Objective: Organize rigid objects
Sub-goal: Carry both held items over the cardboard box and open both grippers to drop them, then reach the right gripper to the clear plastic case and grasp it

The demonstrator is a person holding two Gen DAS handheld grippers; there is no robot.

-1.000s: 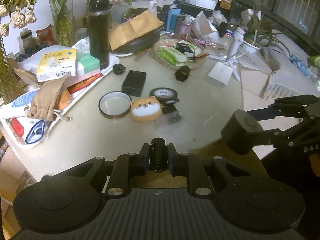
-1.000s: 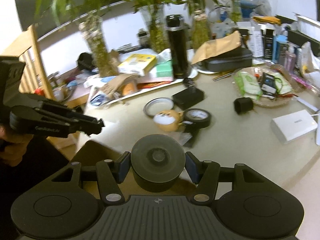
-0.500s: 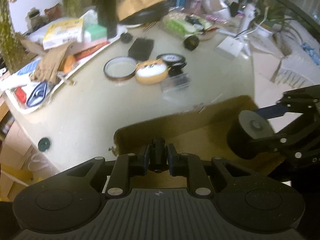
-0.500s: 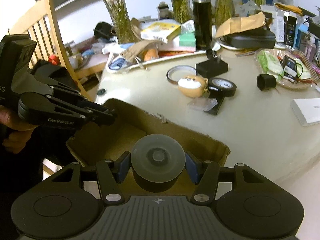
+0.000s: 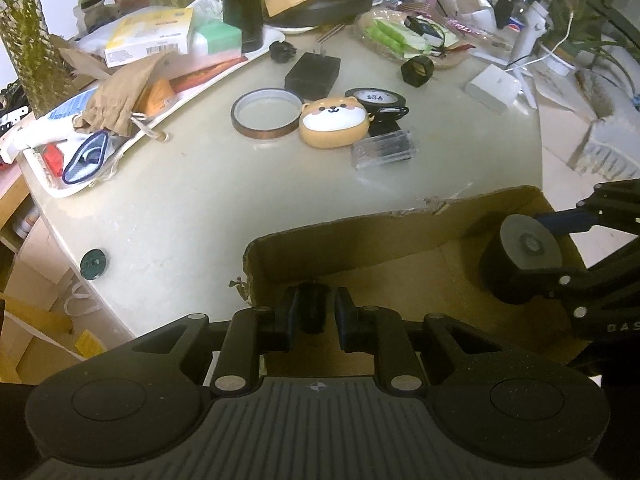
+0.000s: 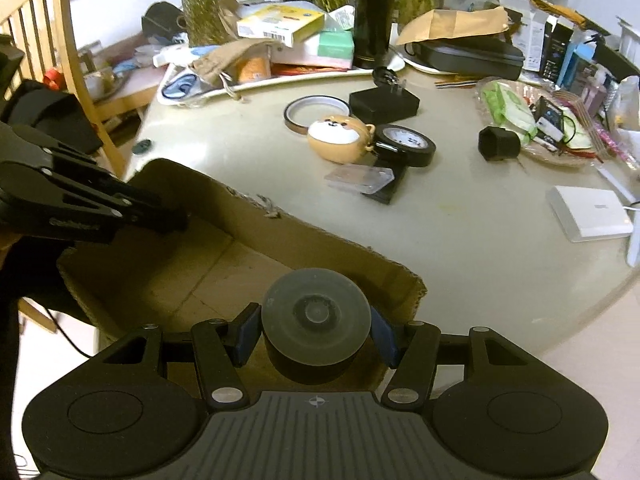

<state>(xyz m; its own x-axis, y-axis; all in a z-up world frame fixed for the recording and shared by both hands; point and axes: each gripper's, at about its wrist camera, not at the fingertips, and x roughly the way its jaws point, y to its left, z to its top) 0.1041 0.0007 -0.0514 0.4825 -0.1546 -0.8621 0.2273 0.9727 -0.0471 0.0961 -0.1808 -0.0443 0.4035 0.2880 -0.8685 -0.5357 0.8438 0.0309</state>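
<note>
An open cardboard box (image 5: 400, 240) (image 6: 224, 240) sits at the table's near edge. My left gripper (image 5: 314, 312) is shut on a small black cylinder (image 5: 314, 306) and holds it over the box's left part. My right gripper (image 6: 316, 332) is shut on a wide black round cap-like object (image 6: 316, 316) over the box's right part; it also shows in the left wrist view (image 5: 520, 256). On the table lie a dog-face case (image 5: 334, 120) (image 6: 340, 138), tape rolls (image 5: 266, 112) (image 6: 404, 144), a black adapter (image 5: 312, 70) and a clear case (image 5: 384, 148).
A white tray (image 5: 60, 188) with bags and boxes fills the left side. A black flask (image 6: 374, 12), a glass dish (image 6: 532, 128) with packets and a white box (image 6: 588, 212) stand behind and right. A wooden chair (image 6: 60, 40) is at the left.
Both grippers have pulled back from the table and risen over the cardboard box, each holding its object. The box has come fully into view below them.
</note>
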